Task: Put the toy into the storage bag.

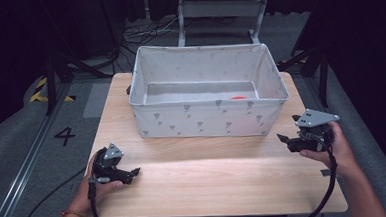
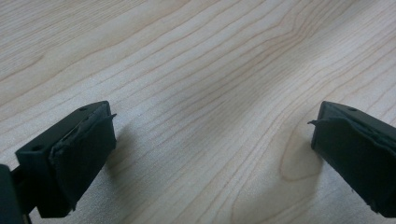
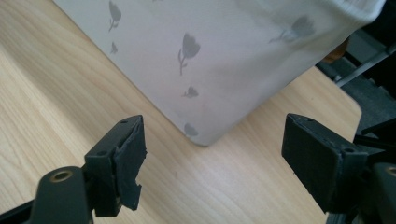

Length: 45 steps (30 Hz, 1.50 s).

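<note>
Fabric bin [image 1: 209, 118] sits mid-frame on the desk [image 1: 220, 182]. Left hand-held gripper [image 1: 133, 172], lower left, gapes wide and empty. Right hand-held gripper [image 1: 286, 136], by the bin's right corner, likewise.

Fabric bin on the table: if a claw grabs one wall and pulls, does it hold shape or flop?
Likely flops some: the bin looks like soft printed cloth, and its rim bows a little. Probably light, since it seems nearly empty apart from a small orange thing, so it should slide on the smooth table rather than tip.
</note>
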### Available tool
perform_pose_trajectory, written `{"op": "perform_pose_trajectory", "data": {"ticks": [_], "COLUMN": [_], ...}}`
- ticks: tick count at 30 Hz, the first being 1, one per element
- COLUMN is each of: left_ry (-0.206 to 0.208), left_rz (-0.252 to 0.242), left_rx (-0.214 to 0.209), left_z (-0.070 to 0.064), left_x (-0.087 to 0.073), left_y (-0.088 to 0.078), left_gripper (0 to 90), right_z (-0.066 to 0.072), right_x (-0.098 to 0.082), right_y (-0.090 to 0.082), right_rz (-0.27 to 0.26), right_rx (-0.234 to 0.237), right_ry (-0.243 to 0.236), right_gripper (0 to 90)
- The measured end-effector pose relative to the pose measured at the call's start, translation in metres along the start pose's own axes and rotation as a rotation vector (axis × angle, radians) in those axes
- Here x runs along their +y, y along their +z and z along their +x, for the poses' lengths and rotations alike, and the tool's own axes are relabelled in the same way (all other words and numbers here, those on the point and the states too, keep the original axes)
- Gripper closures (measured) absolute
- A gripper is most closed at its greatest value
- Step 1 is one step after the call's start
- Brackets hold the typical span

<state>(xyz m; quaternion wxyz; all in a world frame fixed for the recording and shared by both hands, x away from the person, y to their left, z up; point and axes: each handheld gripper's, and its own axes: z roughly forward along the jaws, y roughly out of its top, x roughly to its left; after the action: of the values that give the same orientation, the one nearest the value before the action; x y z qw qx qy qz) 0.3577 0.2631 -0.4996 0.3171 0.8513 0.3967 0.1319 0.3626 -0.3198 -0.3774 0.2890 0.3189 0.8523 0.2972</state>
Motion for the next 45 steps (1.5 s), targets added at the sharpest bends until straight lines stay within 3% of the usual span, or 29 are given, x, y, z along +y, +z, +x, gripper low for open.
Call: {"op": "perform_pose_trajectory", "data": {"ticks": [5,7,9,15,18,25,30,45], "left_ry": [0.005,0.005,0.008,0.006,0.001,0.0,0.002,-0.001], "left_rz": [-0.003,-0.001,-0.004,-0.002,-0.002,-0.001,-0.001,-0.001], "left_rx": [0.003,0.003,0.006,0.004,0.002,0.003,0.004,0.002], "left_z": [0.0,0.0,0.001,0.0,0.0,0.0,0.0,0.0], "left_x": [0.0,0.0,0.0,0.0,0.0,0.0,0.0,0.0], "left_y": [0.0,0.0,0.0,0.0,0.0,0.0,0.0,0.0], "left_gripper": [0.2,0.2,0.2,0.2,0.2,0.2,0.2,0.2], "right_z": [0.003,0.003,0.003,0.003,0.005,0.01,0.012,0.02], "right_x": [-0.011,-0.018,-0.026,-0.047,-0.056,-0.075,-0.086,-0.122], "right_y": [0.007,0.012,0.017,0.026,0.029,0.028,0.028,0.027], "right_rz": [0.024,0.03,0.046,0.044,0.061,0.045,0.053,0.065], "right_rx": [0.004,0.004,0.002,0.042,0.048,0.069,0.065,0.088], "right_ry": [0.006,0.04,0.031,0.081,0.082,0.07,0.09,0.189], "right_gripper": [22.1,22.5,22.2,22.3,22.2,21.8,21.6,22.3]}}
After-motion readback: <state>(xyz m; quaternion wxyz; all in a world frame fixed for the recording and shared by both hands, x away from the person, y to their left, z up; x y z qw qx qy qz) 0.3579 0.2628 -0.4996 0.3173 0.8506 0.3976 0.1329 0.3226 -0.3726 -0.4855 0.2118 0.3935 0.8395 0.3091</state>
